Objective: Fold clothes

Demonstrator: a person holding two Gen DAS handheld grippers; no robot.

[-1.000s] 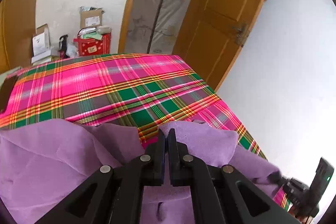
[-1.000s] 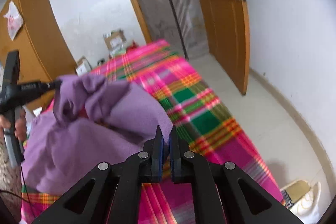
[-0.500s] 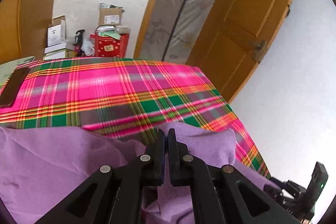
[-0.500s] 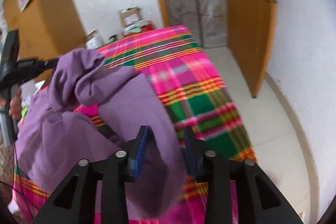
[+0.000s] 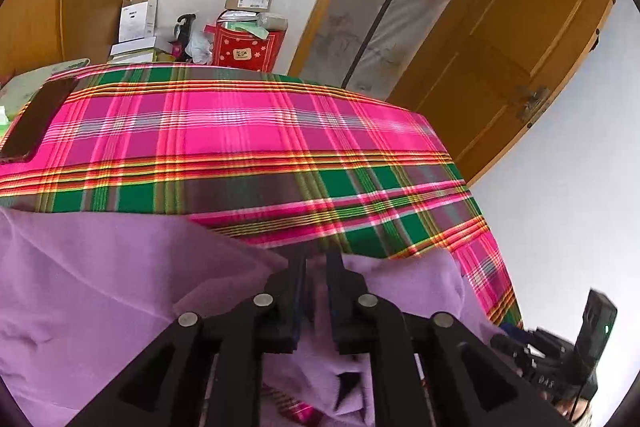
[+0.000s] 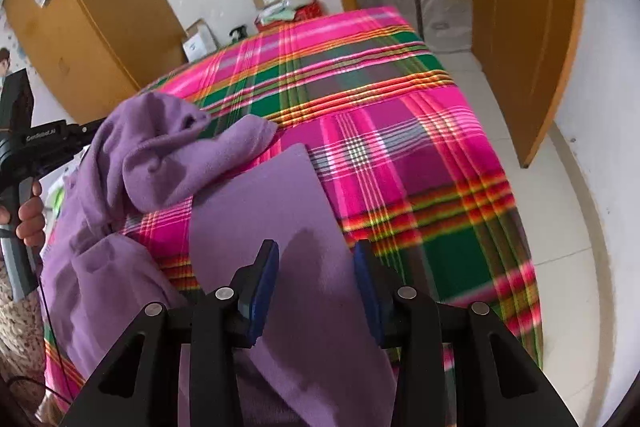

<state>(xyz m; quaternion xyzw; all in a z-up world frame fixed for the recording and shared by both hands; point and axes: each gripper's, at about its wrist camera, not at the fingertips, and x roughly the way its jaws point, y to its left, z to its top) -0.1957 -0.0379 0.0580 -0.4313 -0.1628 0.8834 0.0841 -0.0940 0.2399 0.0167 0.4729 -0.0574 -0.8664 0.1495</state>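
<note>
On the near half of the plaid bed (image 6: pixel 420 155) lies the purple garment (image 6: pixel 280 219); a flat flap runs from between the right gripper (image 6: pixel 316 279) fingers, standing wide and not pressing it, away toward the far side; the left gripper (image 5: pixel 316 291), jaws narrow and opening with cloth between them, sits at the bunched left part, so the right hand seems nearer the flat flap.

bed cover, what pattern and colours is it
A plaid bed cover: bright pink with green blocks and red, yellow and white stripes. The left wrist view shows it best.
</note>
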